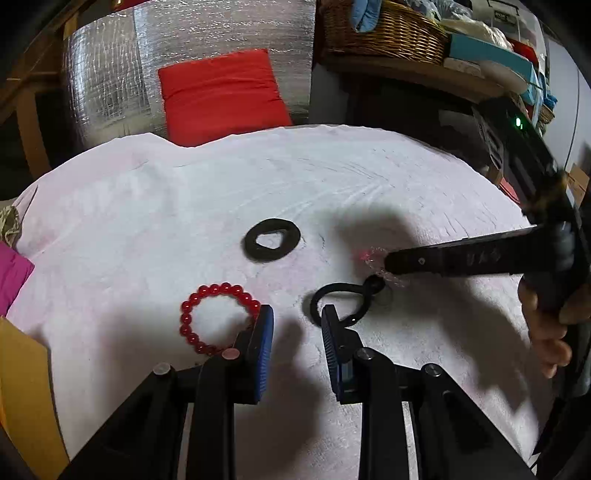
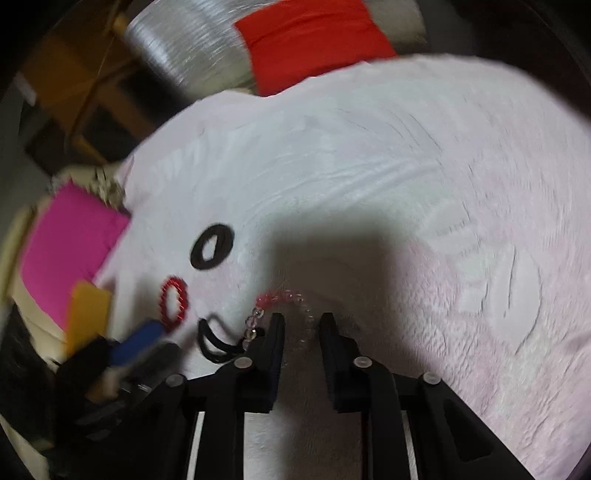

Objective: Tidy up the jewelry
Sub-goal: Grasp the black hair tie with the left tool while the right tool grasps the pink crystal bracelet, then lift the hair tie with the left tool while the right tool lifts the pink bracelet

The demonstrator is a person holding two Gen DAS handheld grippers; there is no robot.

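Note:
On the pale pink towel (image 1: pixel 147 206) lie a red bead bracelet (image 1: pixel 218 317), a thick black hair ring (image 1: pixel 271 243), a thin black hair tie (image 1: pixel 343 299) and a clear pink bead bracelet (image 2: pixel 291 314). My left gripper (image 1: pixel 297 321) is open, low over the towel between the red bracelet and the thin tie. My right gripper (image 2: pixel 301 325) is open, its fingers straddling one side of the clear pink bracelet; in the left wrist view it (image 1: pixel 388 264) reaches in from the right. The right wrist view is blurred.
A red cushion (image 1: pixel 221 92) and silver foil (image 1: pixel 107 85) stand behind the towel. A wicker basket (image 1: pixel 384 33) sits on a shelf at back right. Pink cloth (image 2: pixel 70 243) and a yellow sheet (image 1: pixel 26 398) lie off the towel's left edge.

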